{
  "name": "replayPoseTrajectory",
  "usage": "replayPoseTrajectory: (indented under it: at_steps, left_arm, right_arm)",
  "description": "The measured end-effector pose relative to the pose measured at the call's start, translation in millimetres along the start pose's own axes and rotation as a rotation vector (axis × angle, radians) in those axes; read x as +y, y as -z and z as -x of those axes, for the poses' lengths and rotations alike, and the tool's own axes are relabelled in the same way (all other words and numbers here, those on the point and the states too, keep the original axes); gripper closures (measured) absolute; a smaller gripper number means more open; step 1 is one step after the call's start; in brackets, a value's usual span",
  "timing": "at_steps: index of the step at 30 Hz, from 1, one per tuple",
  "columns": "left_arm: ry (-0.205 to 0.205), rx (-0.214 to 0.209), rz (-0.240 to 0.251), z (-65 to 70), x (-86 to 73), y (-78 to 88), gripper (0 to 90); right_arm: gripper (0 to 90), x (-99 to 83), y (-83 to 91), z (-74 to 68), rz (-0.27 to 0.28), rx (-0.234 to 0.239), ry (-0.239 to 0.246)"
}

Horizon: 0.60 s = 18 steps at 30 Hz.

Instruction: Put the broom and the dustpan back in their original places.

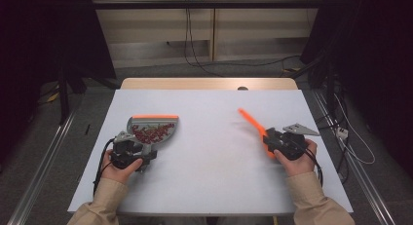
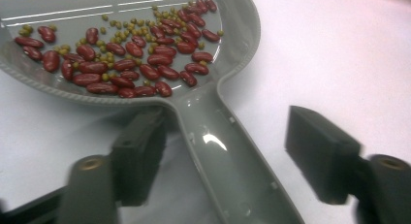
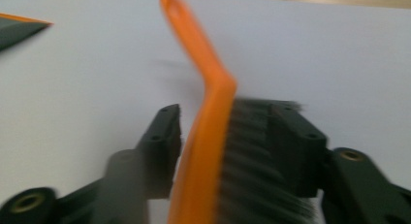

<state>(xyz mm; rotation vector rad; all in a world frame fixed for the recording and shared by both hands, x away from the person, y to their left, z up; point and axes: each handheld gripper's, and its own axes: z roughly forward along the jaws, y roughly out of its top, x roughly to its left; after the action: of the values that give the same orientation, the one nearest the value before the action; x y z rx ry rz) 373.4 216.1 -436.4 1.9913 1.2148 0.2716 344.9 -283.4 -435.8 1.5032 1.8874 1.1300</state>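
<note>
**Dustpan and brush, both let go on the counter**

The grey dustpan [image 1: 153, 130] lies left of centre in the high view, flat on the white counter [image 1: 209, 152], its orange lip toward the top of the frame. Its tray holds a loose heap of red beans [image 2: 131, 64] mixed with small green ones. In the left gripper view the left gripper [image 2: 232, 151] straddles the handle near the bottom of the frame with its pads standing clear on either side: released, nothing clenched.

At the right of the high view the orange brush [image 1: 253, 125] lies slanted, handle tip pointing to the upper left. The right gripper [image 3: 225, 151] has the brush head between its pads (the picture is blurred), yet a gap shows beside the orange spine, so I read it as loosened.

Both tools look like light, stiff plastic, likely slick under hard pads. The dustpan is best taken on its narrow handle, close to the tray, and kept level, since the beans would roll off. The brush wants holding on its rigid spine; the bristles are soft and give.
</note>
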Motion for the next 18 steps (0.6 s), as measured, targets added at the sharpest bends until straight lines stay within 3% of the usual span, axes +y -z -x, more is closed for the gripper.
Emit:
replayPoseTrajectory:
  at_steps: [2, 4, 6, 8, 12, 18]
  left_arm:
    - [0.006, 0.006, 0.013, -0.3, -0.6, 2.2, 19.2]
    - [-0.011, 0.01, 0.033, 0.1, 0.2, 6.3, 15.5]
    - [-0.004, -0.001, 0.069, 1.8, 1.0, 8.7, 12.8]
    - [-0.026, -0.01, 0.083, 0.9, 1.6, 10.5, 10.5]
    - [-0.039, -0.029, 0.113, -0.3, 1.6, 13.4, 8.6]
    - [-0.08, -0.068, 0.141, 2.3, 2.1, 15.3, 8.0]
  right_arm:
    - [41.3, 0.2, 1.7, -1.9, 0.01, 0.04, -0.013]
    - [35.0, 0.1, 3.4, -2.3, 0.023, 0.049, -0.015]
    - [32.1, 0.1, 5.2, -2.5, 0.034, 0.053, -0.014]
    - [30.8, -1.2, 7.0, -1.7, 0.047, 0.067, -0.031]
    - [28.7, -4.1, 9.2, -0.2, 0.055, 0.083, -0.046]
    - [26.6, -6.4, 13.0, -3.7, 0.068, 0.104, -0.019]
